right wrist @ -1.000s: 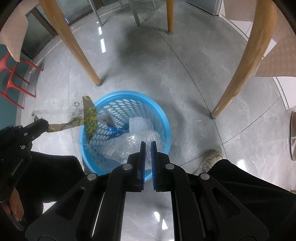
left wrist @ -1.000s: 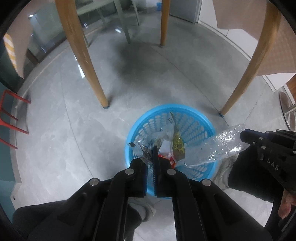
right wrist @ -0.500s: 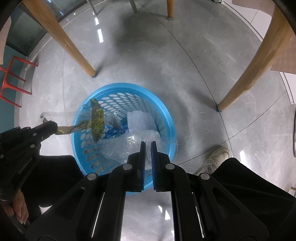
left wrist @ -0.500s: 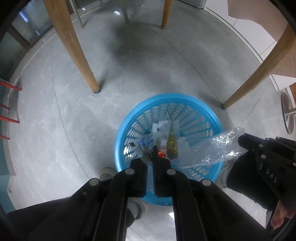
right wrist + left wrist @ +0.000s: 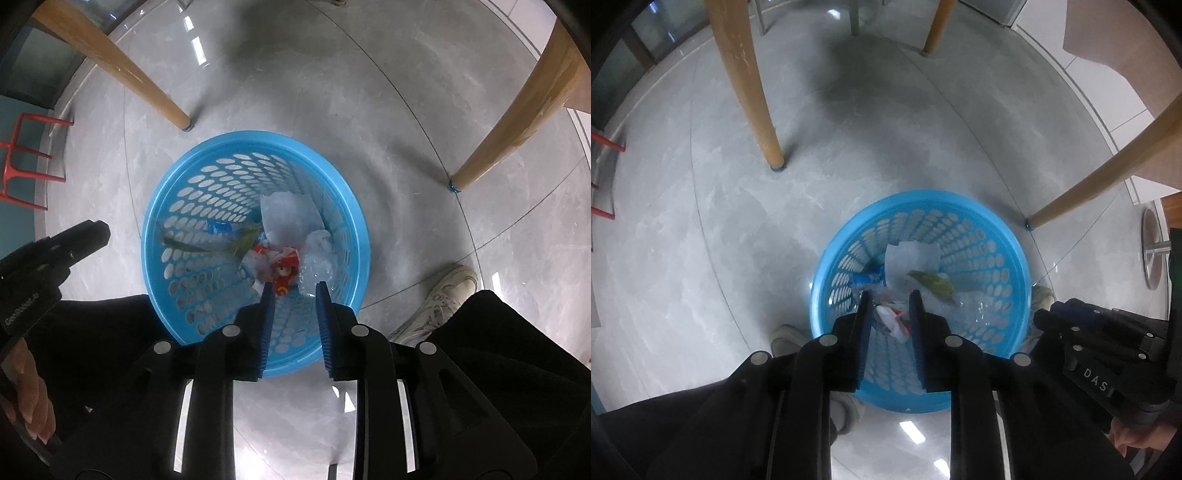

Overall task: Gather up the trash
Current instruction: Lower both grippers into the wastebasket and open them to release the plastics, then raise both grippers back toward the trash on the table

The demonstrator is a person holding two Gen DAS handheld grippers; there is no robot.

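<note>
A round blue plastic basket (image 5: 1025, 258) stands on the grey floor and holds the trash: white paper (image 5: 912, 258), a green wrapper (image 5: 934, 284), a blue wrapper (image 5: 868, 278), a red-and-white wrapper (image 5: 284, 267) and clear plastic (image 5: 319, 254). My left gripper (image 5: 889, 295) points straight down over the basket. Its jaws are opening, with nothing pinched between them. My right gripper (image 5: 295, 287) hangs over the basket (image 5: 356, 210) too, jaws opening and bare. Each gripper shows in the other's view, the right gripper (image 5: 1047, 317) at the right edge and the left gripper (image 5: 98, 230) at the left edge.
Wooden legs (image 5: 757, 110) (image 5: 1108, 177) (image 5: 122, 74) (image 5: 517, 125) stand around the basket. A red metal frame (image 5: 22, 155) is at far left, a round metal base (image 5: 1152, 254) at far right. The person's pale shoes (image 5: 439, 295) (image 5: 783, 338) sit beside the basket.
Both grippers sank toward the basket and opened. The green wrapper left the left gripper and the clear plastic left the right; both now lie in the basket.
</note>
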